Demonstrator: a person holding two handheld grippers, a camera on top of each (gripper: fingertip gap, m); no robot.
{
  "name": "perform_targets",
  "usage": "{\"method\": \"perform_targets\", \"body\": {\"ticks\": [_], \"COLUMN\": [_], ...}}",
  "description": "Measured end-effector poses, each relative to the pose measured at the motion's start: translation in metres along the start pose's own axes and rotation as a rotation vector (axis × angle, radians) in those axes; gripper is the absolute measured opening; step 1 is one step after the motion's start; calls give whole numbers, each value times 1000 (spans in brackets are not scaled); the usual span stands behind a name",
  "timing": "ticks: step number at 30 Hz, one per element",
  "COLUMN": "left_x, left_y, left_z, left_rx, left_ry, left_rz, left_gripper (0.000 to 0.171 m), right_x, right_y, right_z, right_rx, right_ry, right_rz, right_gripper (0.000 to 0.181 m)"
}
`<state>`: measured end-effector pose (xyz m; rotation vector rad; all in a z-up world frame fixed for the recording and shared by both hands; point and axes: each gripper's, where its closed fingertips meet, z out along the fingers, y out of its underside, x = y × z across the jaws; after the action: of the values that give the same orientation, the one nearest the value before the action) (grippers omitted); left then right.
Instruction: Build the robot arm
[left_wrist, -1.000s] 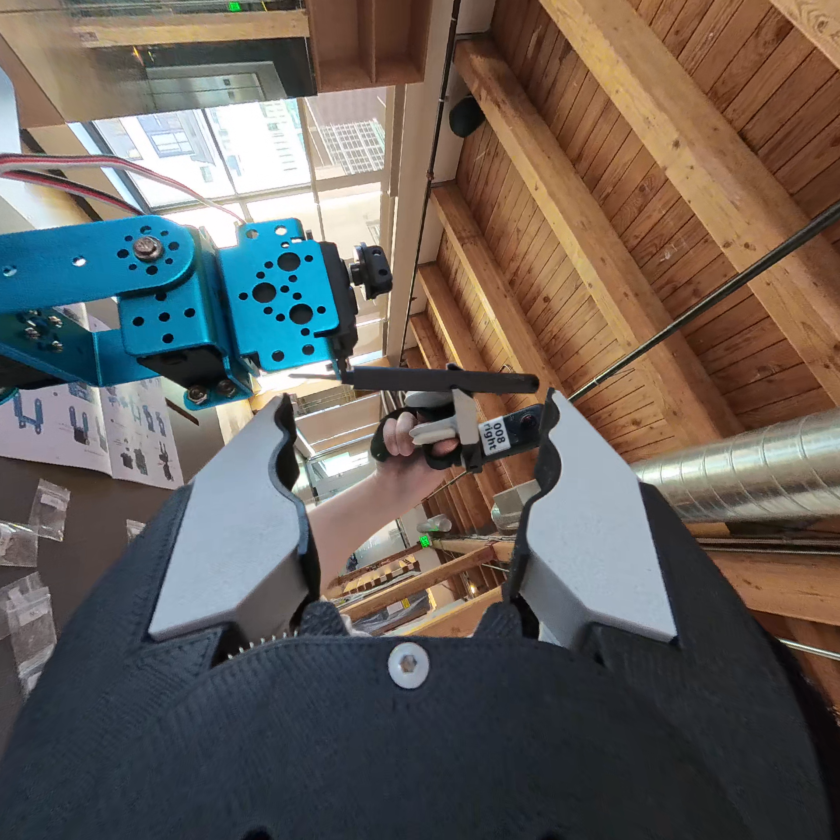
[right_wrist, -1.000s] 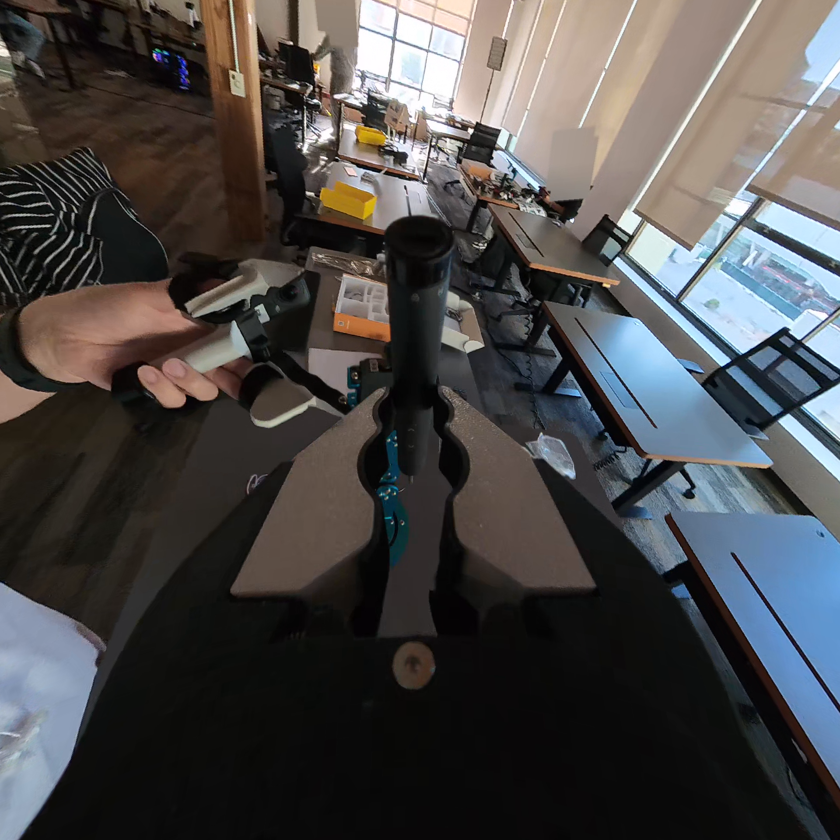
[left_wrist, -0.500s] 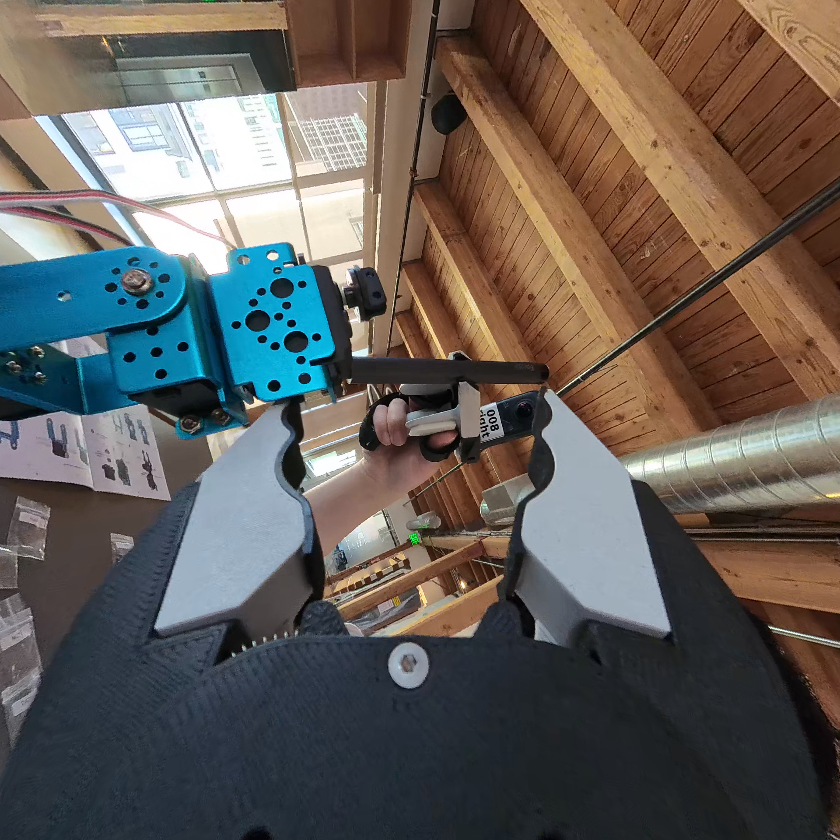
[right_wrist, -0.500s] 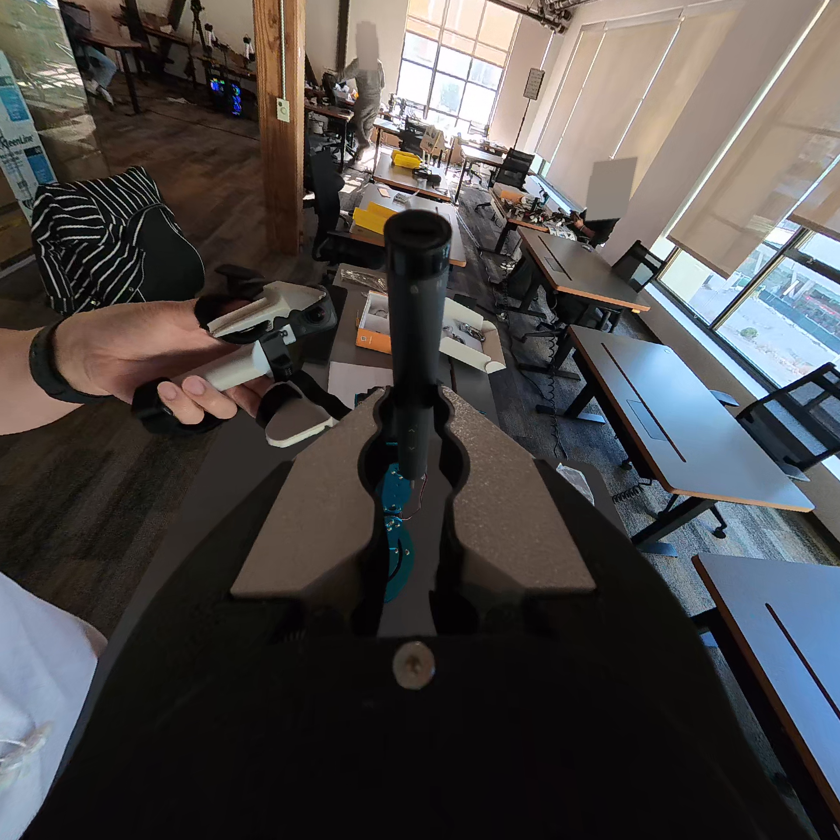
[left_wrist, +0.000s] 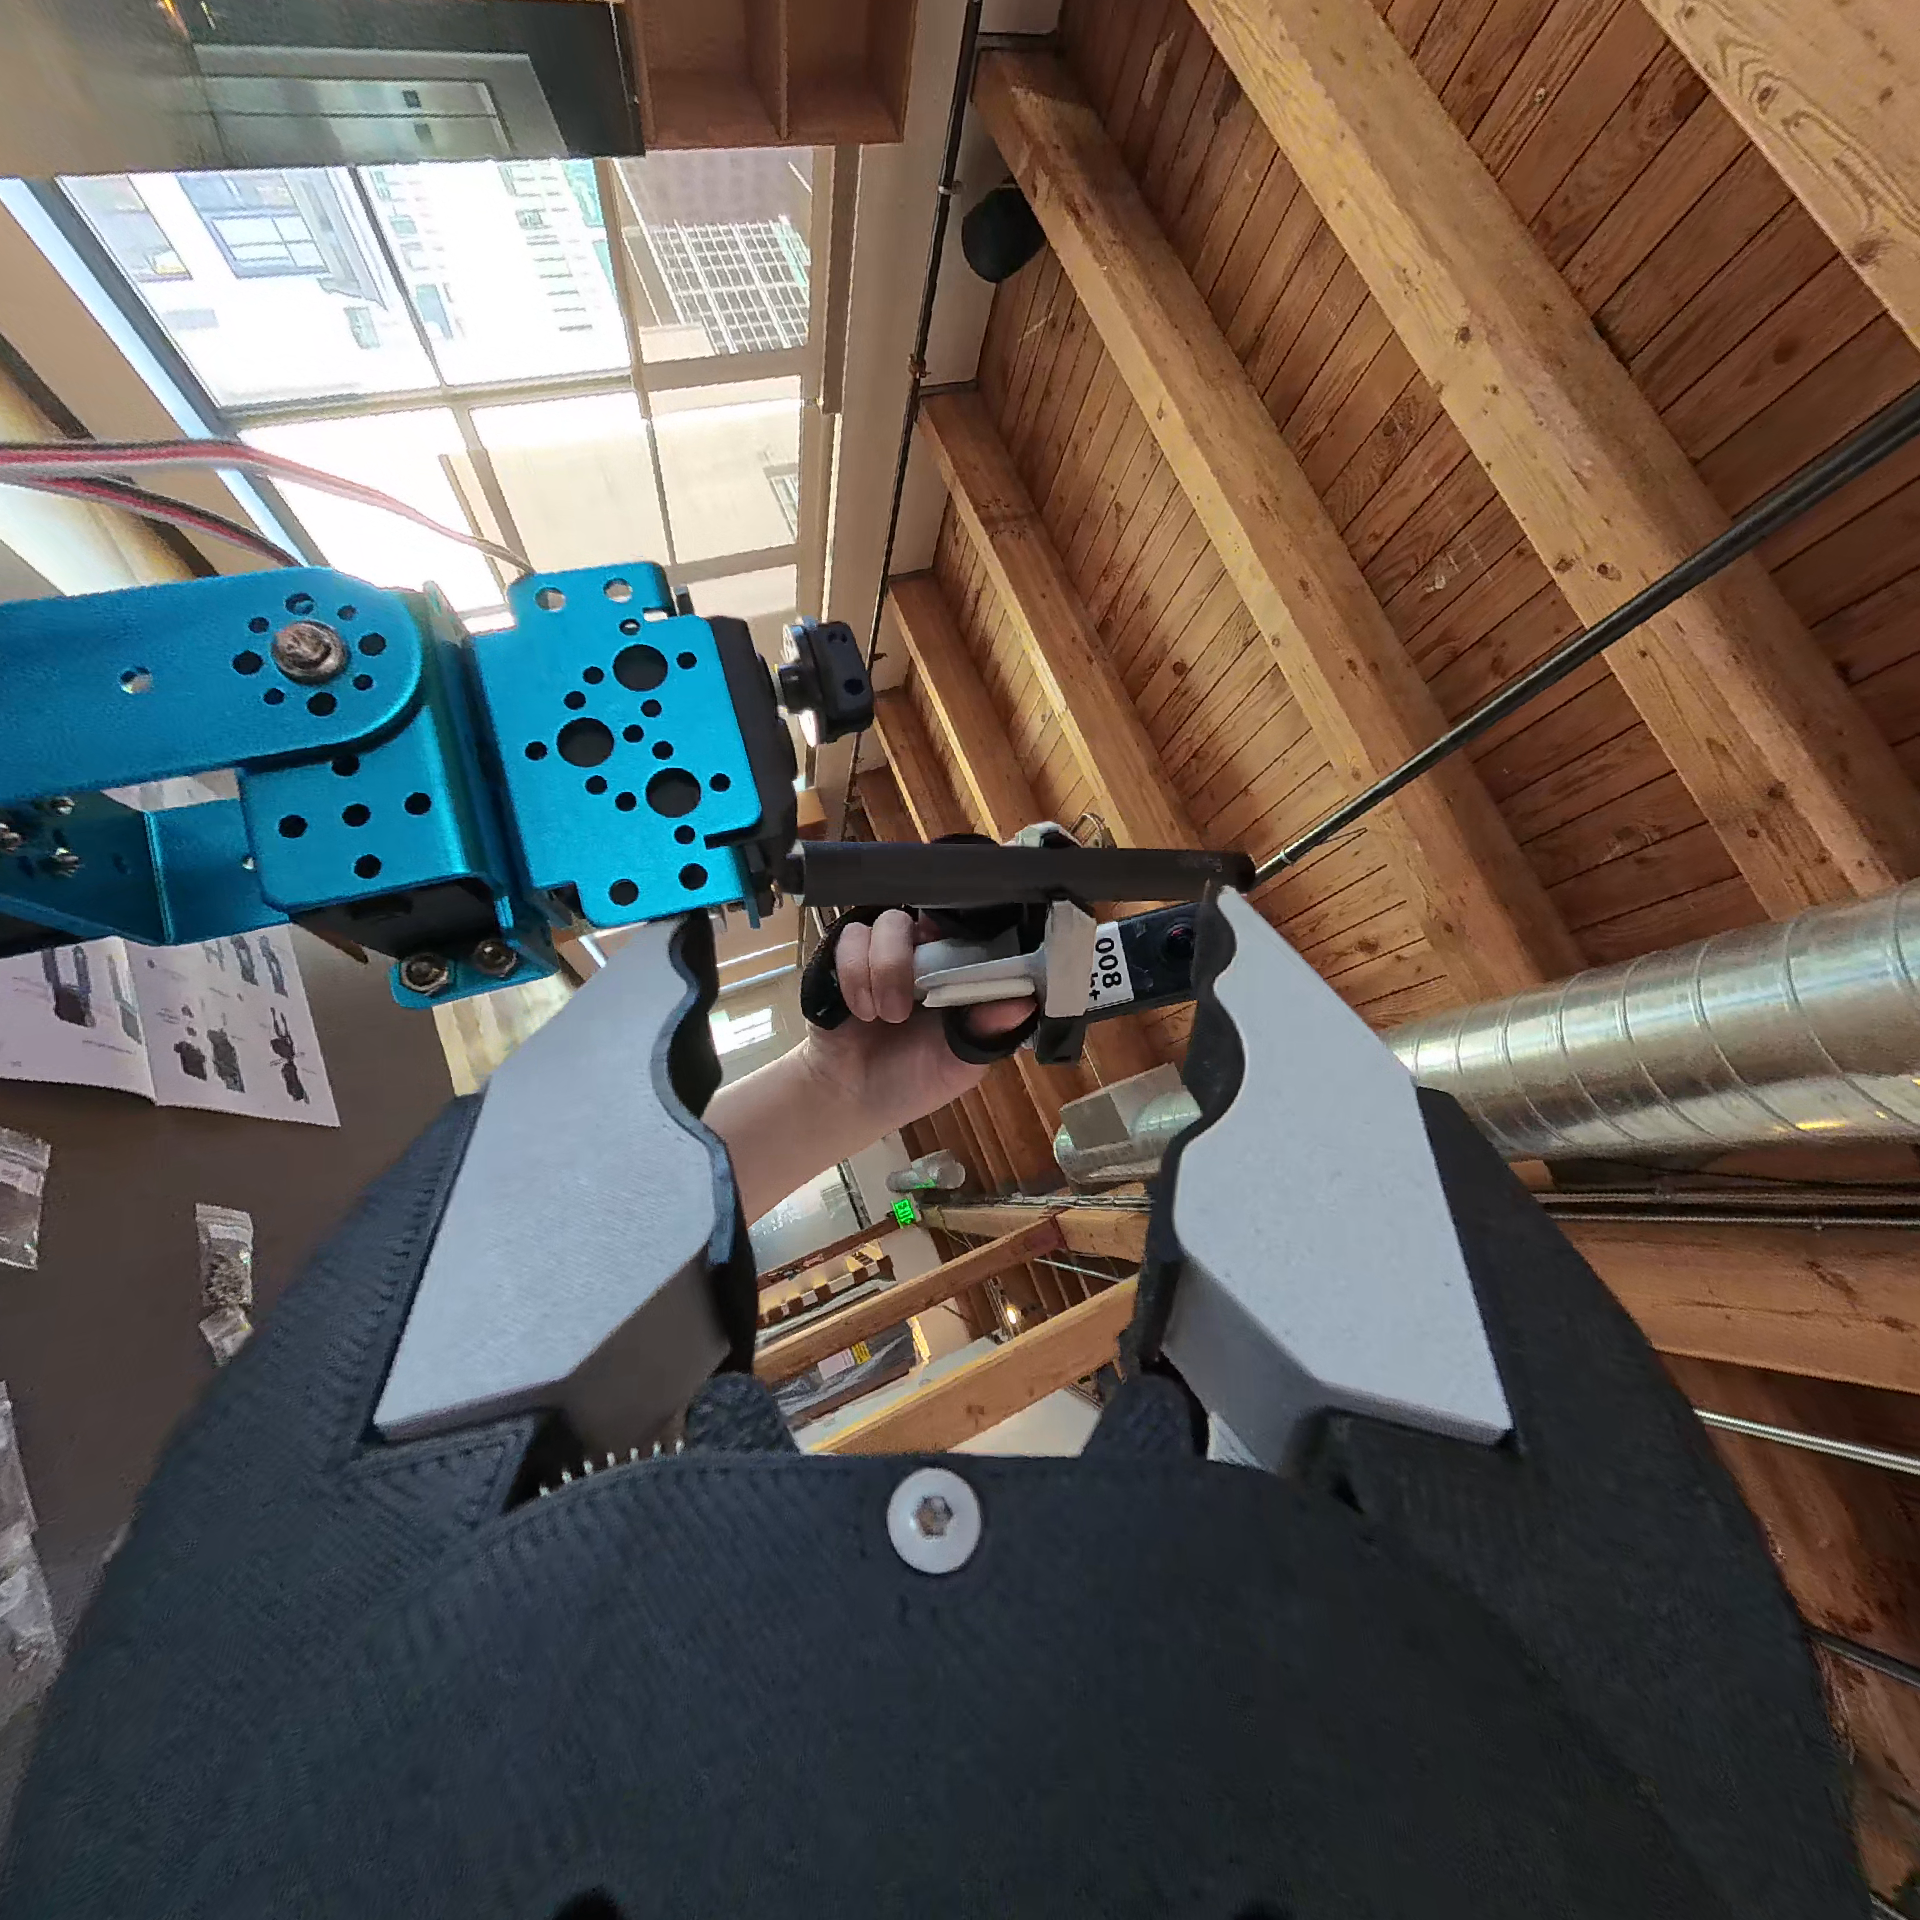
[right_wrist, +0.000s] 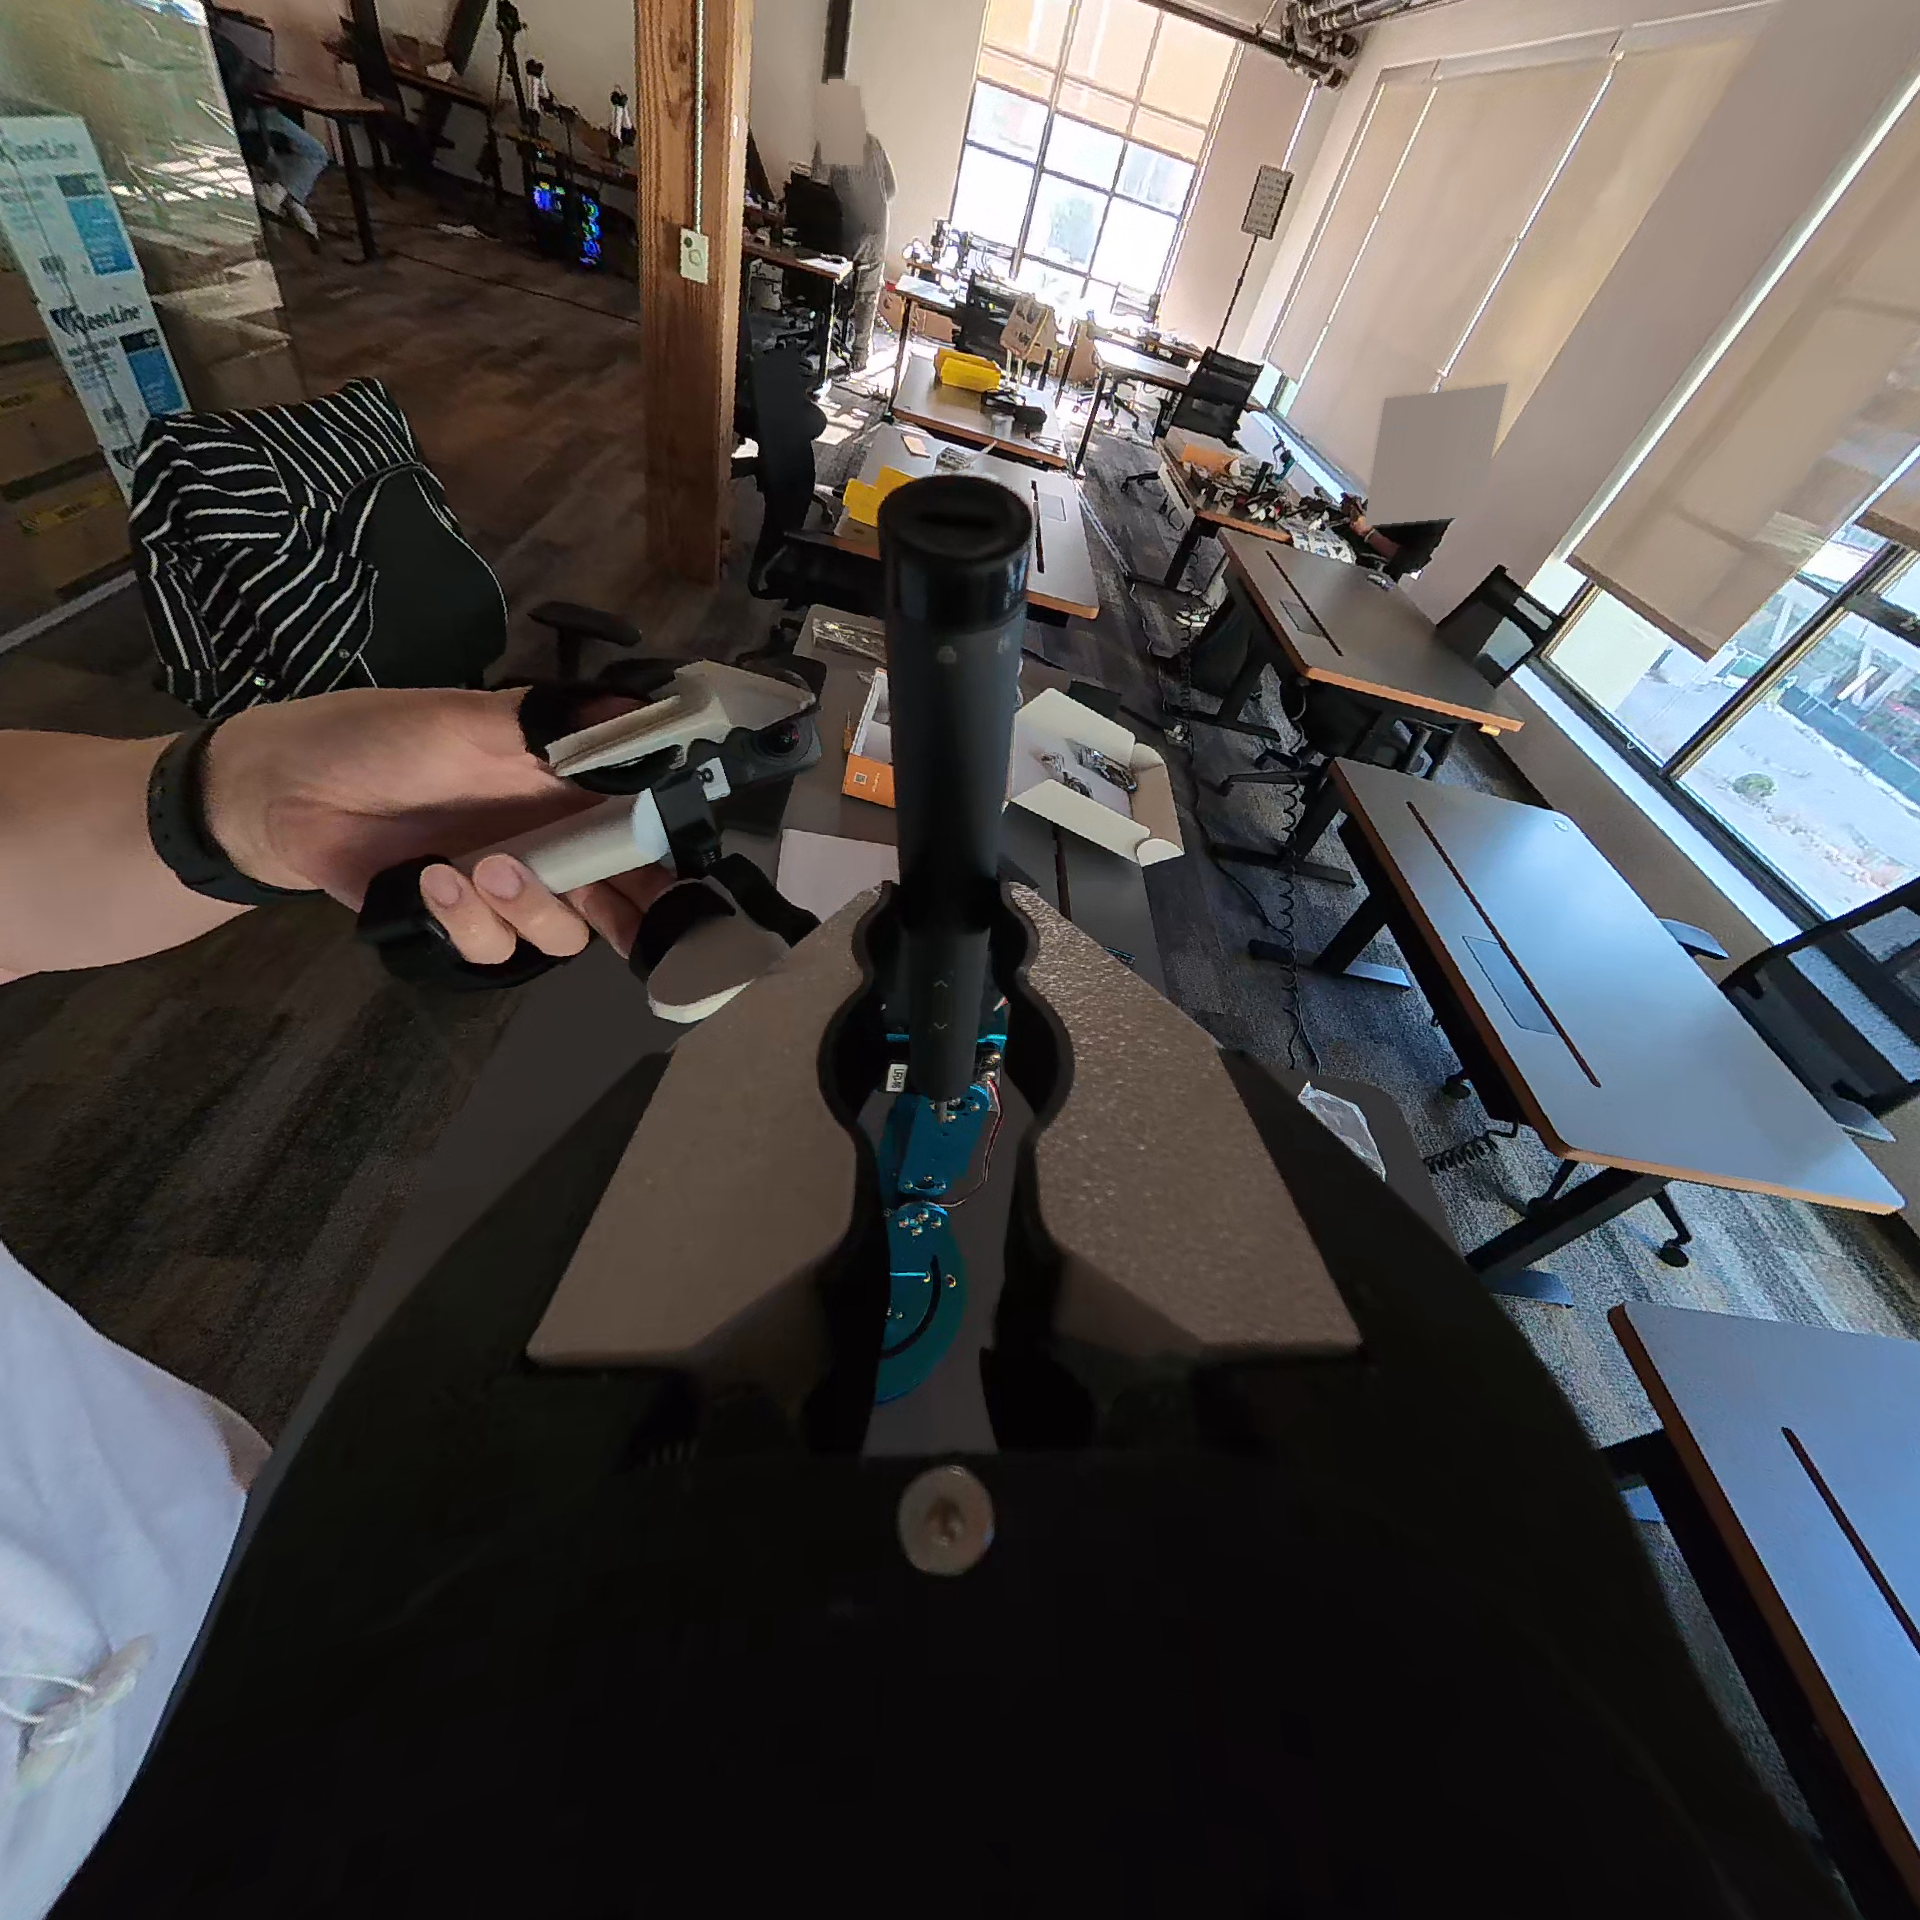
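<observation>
In the left wrist view my left gripper (left_wrist: 948, 920) is open and empty and points up toward the ceiling. Its left fingertip sits just under a blue perforated metal robot-arm bracket (left_wrist: 582, 769). A black electric screwdriver (left_wrist: 997, 871) lies across above the fingertips with its tip at the bracket's edge. In the right wrist view my right gripper (right_wrist: 943, 914) is shut on that screwdriver (right_wrist: 951, 675), which points down onto the blue arm (right_wrist: 925, 1174). The left gripper (right_wrist: 707, 935) shows there, held in a hand (right_wrist: 343, 790).
An instruction sheet (left_wrist: 177, 1018) and small plastic bags (left_wrist: 223, 1247) lie on the dark table. A silver duct (left_wrist: 1662, 1029) runs under the wooden ceiling. Beyond are an orange-and-white box (right_wrist: 873, 769), several desks (right_wrist: 1558, 987), a wooden post (right_wrist: 691, 281) and a striped garment on a chair (right_wrist: 270, 540).
The screwdriver has moved in against the blue bracket, so its thin bit no longer shows. The left gripper has come closer under the bracket and stays open. The right stays shut.
</observation>
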<state>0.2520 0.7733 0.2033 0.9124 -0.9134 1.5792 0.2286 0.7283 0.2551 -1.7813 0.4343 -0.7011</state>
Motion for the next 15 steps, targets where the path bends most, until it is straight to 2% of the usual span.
{"method": "perform_targets", "body": {"ticks": [15], "left_x": [-1], "left_y": [-2], "left_z": [2], "left_rx": [-17], "left_ry": [-26], "left_rz": [-40], "left_gripper": [96], "right_x": [-8], "right_y": [2], "right_z": [-2], "right_rx": [-11], "right_ry": [-7], "right_rz": [-12], "right_gripper": [15]}}
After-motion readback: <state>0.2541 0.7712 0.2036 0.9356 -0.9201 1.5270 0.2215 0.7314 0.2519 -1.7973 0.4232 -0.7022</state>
